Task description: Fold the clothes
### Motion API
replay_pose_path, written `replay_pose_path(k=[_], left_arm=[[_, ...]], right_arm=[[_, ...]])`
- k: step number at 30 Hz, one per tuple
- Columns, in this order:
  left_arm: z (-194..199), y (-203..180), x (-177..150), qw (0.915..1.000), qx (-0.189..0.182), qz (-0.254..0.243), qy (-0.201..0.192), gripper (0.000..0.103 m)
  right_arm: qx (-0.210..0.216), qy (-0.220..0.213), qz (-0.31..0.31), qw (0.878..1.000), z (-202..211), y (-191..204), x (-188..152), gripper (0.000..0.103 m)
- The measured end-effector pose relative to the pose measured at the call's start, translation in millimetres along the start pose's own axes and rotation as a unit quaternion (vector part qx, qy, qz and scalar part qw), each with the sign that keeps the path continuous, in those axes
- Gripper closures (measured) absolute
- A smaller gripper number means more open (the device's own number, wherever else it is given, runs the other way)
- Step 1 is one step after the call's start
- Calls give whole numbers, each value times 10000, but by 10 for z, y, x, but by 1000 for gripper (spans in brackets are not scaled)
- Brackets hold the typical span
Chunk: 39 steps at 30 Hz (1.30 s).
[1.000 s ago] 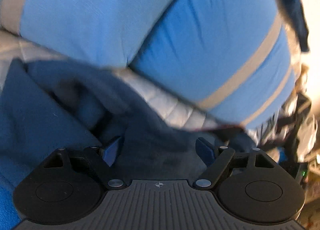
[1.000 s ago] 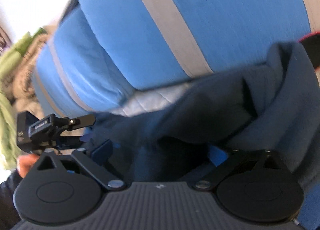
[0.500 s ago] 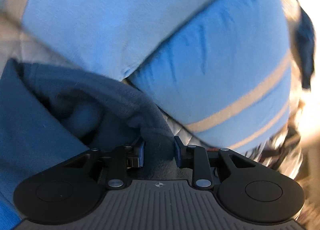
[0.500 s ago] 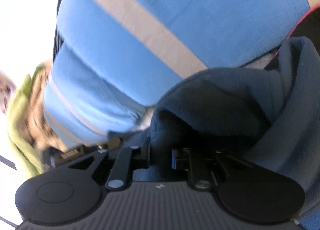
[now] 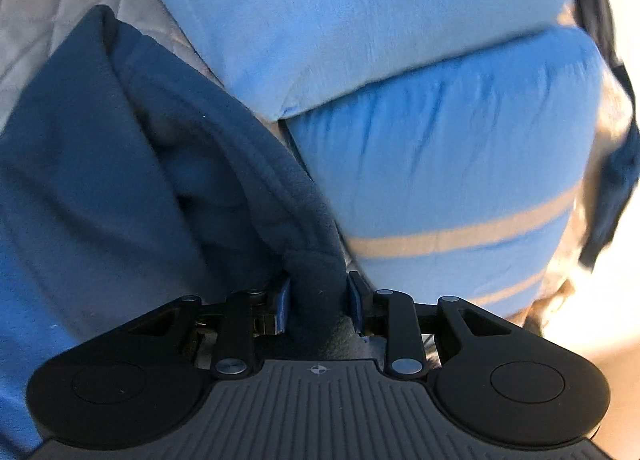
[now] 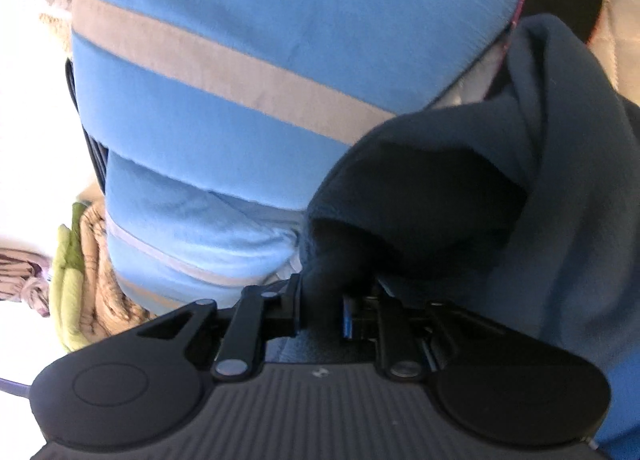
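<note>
Close against two light blue pillows (image 5: 400,60) with tan stripes, a dark navy fleece garment (image 5: 120,164) is bunching up on a pale quilted cover (image 5: 48,0). The left gripper (image 5: 318,296) is pinching a thick fold of the fleece hem between its blue pads. The right gripper (image 6: 324,300) is gripping another bunched fold (image 6: 440,188), its jaws easing slightly apart. Pillows are crowding the far side; a green and tan fabric pile (image 6: 80,280) is sitting beyond. No readable writing is showing.
</note>
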<state>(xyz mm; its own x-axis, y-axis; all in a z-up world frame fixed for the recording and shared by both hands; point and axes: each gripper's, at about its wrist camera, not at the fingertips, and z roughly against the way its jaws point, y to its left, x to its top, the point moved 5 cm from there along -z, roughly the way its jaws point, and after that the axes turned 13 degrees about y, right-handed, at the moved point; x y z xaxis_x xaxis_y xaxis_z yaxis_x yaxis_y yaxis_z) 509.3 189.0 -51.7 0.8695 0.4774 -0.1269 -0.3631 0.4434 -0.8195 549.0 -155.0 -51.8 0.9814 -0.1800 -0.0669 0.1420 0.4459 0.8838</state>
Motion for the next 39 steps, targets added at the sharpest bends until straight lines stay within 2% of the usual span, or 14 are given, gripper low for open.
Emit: replay_pose_path(k=[1,2,3,5,7,14,17,21,24,25,32,34,36,39], left_arm=[[5,5,-30,9999,101,-122,36,70],[-10,14,-56,9995,207,-248,70,64],[-28,24,-82,9987,286,-405,74,61],[-48,38,-119,9968,379,-703,6,46],[-20,85,-135,9948,375,-940,-59,37],[-4,250,-275,9857,231,-1647,-265,36],[87,326,-421,9756,208,-2169,-263,36],[120,319,-589,9539,352,-2969,-246,36],[173,329,-667,9381,403,-3435,-188,36],[220,332,-672,9375,372,-3455,-192,36],[204,327,-608,9508,391,-3065,-217,34],[98,302,-557,9595,411,-2786,-32,35],[24,232,-473,9687,444,-2441,107,35],[10,100,-314,9779,131,-2085,-11,35]], right_arm=[[-73,3,36,10000,11,7,-46,77],[-147,-10,90,9999,26,12,-87,67],[-223,-84,212,9995,60,6,-108,33],[-231,-186,582,9979,136,16,-169,9],[-171,-148,908,9956,159,14,-239,9],[-212,94,1632,9863,60,-225,-434,10],[-287,183,2128,9765,22,-326,-519,12],[-411,283,2774,9595,-13,-332,-599,16],[-458,282,2930,9546,-55,-314,-603,21],[-469,280,2980,9530,-75,-298,-599,20],[-508,93,3089,9497,-74,-185,-566,19],[-539,134,2951,9539,-110,-188,-546,32],[-488,184,2655,9627,-121,-197,-481,60],[-114,182,1882,9819,-121,-180,-320,75]])
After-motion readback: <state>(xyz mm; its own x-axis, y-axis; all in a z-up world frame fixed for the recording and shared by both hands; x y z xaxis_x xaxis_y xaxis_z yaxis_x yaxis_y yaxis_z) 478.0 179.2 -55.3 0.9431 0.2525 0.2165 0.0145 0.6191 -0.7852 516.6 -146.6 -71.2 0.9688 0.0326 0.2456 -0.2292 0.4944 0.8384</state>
